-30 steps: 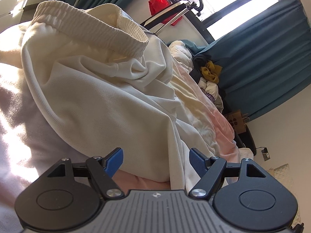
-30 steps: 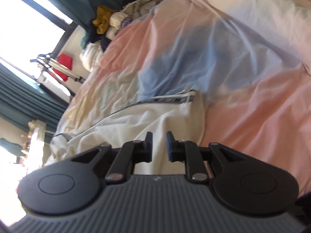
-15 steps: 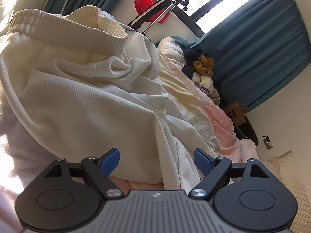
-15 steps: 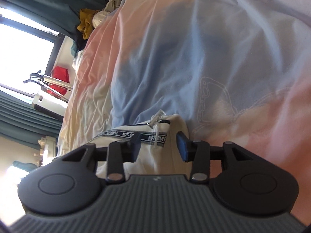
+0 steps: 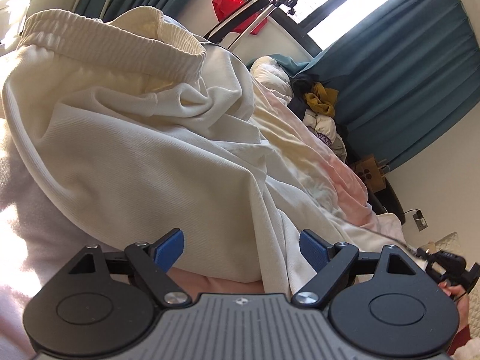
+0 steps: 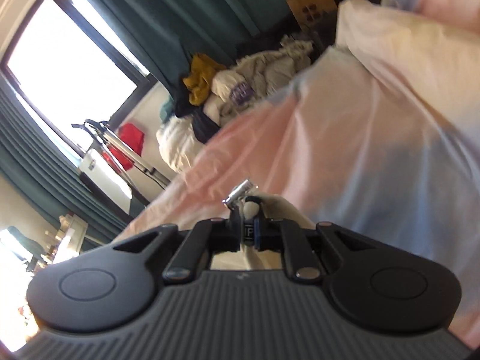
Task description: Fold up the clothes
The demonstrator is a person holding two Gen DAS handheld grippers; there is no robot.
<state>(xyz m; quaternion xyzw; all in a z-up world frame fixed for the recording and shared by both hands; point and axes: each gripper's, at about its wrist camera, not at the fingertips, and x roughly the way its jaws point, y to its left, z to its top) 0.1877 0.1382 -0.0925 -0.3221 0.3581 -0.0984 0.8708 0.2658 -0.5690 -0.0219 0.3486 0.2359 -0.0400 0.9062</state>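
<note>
Cream trousers (image 5: 144,156) lie bunched on the pastel bedsheet (image 5: 303,153). Left gripper (image 5: 241,247) hangs over them, fingers spread wide. Right gripper (image 6: 247,229) pinches their hem (image 6: 271,207), fingers pressed together.

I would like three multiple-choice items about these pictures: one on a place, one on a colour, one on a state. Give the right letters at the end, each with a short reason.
1. Where does the cream trousers waistband lie, seen from the left tongs?
A. far ahead, at upper left
B. between the fingers
C. under the camera

2. What colour are the curtains?
A. red
B. teal
C. yellow

3. How do the right tongs stand?
A. wide open
B. shut on nothing
C. shut on a cream hem with a black band

Answers:
1 A, the ribbed band sits far beyond the open fingers.
2 B, the cloth beside the bright window is blue-green.
3 C, the fingers pinch the cloth, and a metal cord tip sticks out above them.
</note>
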